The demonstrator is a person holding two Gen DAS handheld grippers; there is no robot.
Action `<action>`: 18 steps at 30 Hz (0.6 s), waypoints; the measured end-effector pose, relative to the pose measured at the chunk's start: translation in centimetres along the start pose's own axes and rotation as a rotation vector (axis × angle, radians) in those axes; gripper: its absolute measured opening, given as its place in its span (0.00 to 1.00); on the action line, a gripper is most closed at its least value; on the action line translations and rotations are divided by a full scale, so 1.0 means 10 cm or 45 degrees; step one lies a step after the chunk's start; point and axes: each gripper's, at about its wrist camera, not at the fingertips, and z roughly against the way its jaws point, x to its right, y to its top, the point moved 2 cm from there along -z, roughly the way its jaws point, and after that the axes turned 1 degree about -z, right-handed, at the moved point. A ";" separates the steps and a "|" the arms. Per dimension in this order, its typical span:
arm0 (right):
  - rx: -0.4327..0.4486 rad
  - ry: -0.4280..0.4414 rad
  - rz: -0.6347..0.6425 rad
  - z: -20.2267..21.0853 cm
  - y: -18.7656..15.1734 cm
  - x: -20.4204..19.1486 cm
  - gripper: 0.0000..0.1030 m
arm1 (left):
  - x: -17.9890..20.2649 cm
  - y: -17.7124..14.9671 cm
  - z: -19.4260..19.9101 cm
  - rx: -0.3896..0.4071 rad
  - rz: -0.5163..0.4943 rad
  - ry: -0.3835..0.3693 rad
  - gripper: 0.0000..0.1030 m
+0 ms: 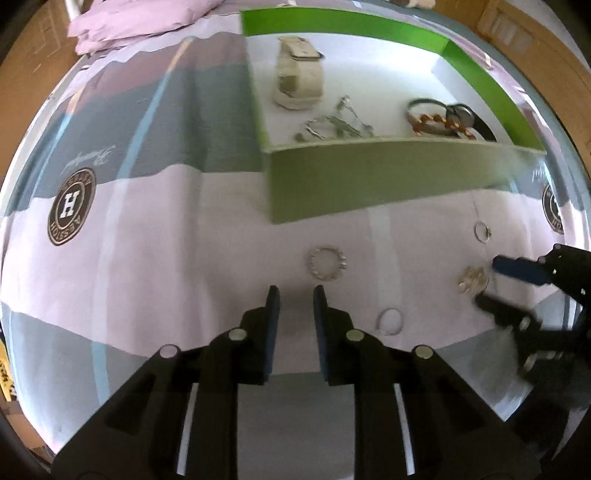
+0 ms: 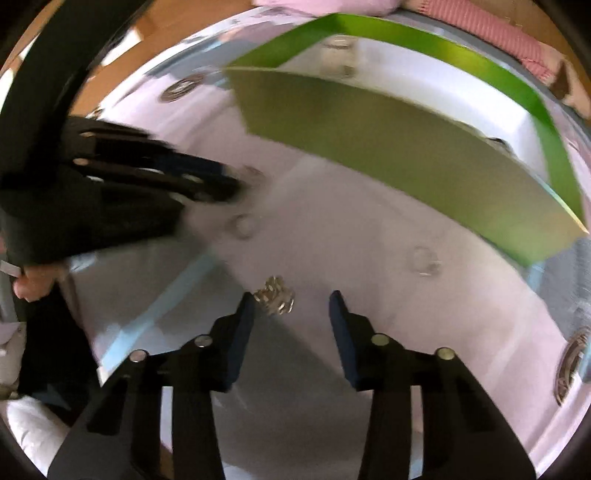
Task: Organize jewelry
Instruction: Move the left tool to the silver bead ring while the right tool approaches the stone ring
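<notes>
A green box (image 1: pixel 369 177) with a white floor holds a cream watch (image 1: pixel 297 79), a silver chain (image 1: pixel 334 125) and bracelets (image 1: pixel 439 122). On the bedsheet in front lie a beaded silver bracelet (image 1: pixel 327 263), a thin ring (image 1: pixel 389 320), a small ring (image 1: pixel 483 232) and a bunched chain (image 1: pixel 472 278). My left gripper (image 1: pixel 295 295) is open and empty just short of the beaded bracelet. My right gripper (image 2: pixel 291 301) is open with the bunched chain (image 2: pixel 275 291) between its fingertips, lying on the sheet. It shows in the left wrist view (image 1: pixel 487 280) too.
The sheet (image 1: pixel 147 240) is lilac and grey with round logo prints (image 1: pixel 71 206). A lilac pillow (image 1: pixel 140 22) lies at the back left. Cardboard boxes (image 1: pixel 524 33) stand beyond the bed. The green box (image 2: pixel 388 147) fills the upper right of the right wrist view.
</notes>
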 end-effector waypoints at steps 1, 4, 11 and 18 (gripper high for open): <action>0.006 -0.039 -0.026 0.01 0.01 0.08 0.38 | 0.00 0.00 0.02 0.003 0.000 -0.017 0.17; 0.021 -0.042 -0.110 0.06 0.02 0.28 0.38 | 0.00 -0.03 0.09 0.020 -0.026 -0.042 0.25; 0.127 0.004 -0.200 0.28 0.03 0.50 0.39 | 0.10 -0.04 0.07 0.074 -0.018 0.010 0.33; 0.127 -0.088 -0.342 0.23 0.02 0.79 0.39 | 0.38 0.05 -0.10 0.077 -0.088 0.104 0.40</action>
